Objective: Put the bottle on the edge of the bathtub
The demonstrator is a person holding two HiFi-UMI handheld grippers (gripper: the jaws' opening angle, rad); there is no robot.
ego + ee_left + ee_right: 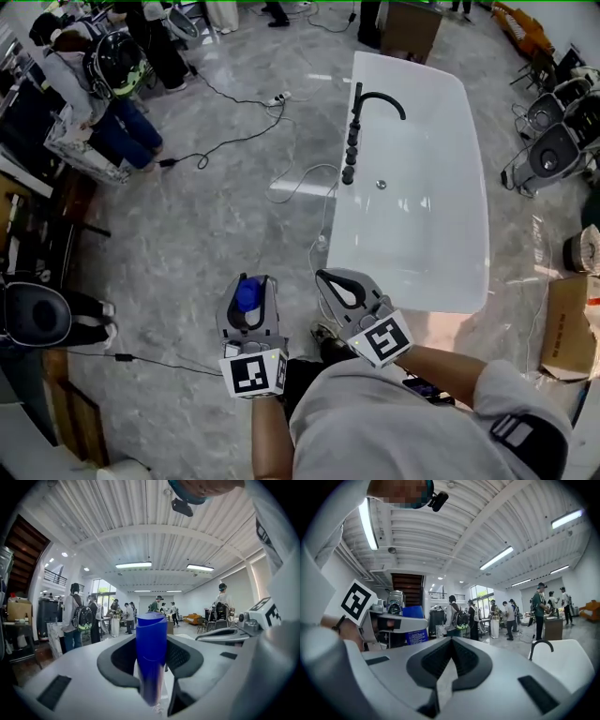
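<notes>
A bottle with a blue cap (247, 294) stands upright between the jaws of my left gripper (253, 282), which is shut on it. In the left gripper view the blue bottle (151, 658) fills the gap of the left gripper (151, 641). My right gripper (323, 276) is beside it, shut and holding nothing; its tips meet in the right gripper view (451, 638). Ahead and to the right stands the white bathtub (469, 187) with a black faucet (377, 97) on its left rim. Both grippers are over the floor, short of the tub's near end (412, 302).
Black cables (234, 141) and a power strip (277, 97) lie on the marble floor left of the tub. A seated person (108, 89) is at the upper left. A cardboard box (567, 328) and chairs (553, 141) are on the right.
</notes>
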